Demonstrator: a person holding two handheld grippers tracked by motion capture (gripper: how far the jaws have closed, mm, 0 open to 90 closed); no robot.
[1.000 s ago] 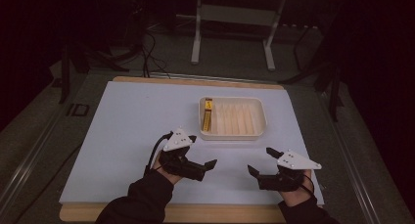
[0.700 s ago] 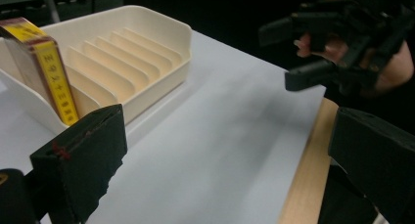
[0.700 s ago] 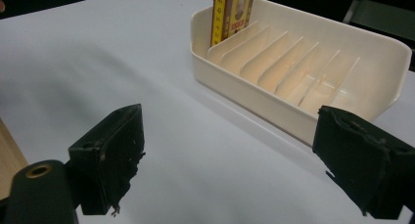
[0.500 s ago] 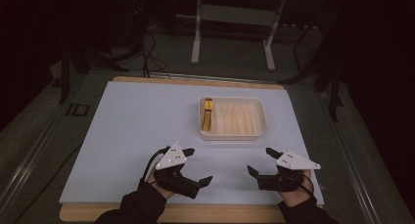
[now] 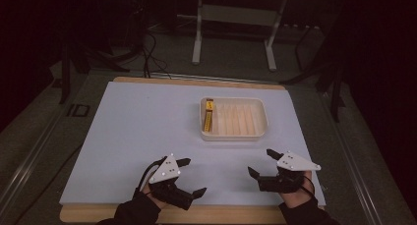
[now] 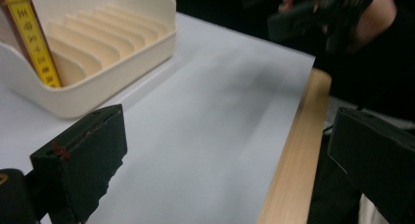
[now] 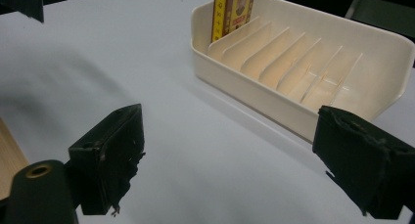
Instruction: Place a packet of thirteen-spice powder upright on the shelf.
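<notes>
left gripper (image 5: 191, 177): we see it at the near left of the table, jaws spread wide, nothing between them; held low over the white surface near the wooden edge.
right gripper (image 5: 261, 163): we see it at the near right, jaws wide apart too, empty; well apart from the left one.
left gripper view: we look across bare white surface to the tray (image 6: 122, 57); the other hand shows dark at far right.
right gripper view: we see the tray (image 7: 244, 84) ahead between the spread jaws.
tray (image 5: 235, 135): cream, ribbed with dividers, sits far of both grippers, right of table centre.
yellow box (image 5: 209, 114): we see it standing on edge in the tray's leftmost slot, against the left wall (image 6: 34, 43) (image 7: 234, 9).
table (image 5: 128, 131): white mat on a wooden board, wood edge showing near.
hands: we see dark sleeves coming in from the near edge.
</notes>
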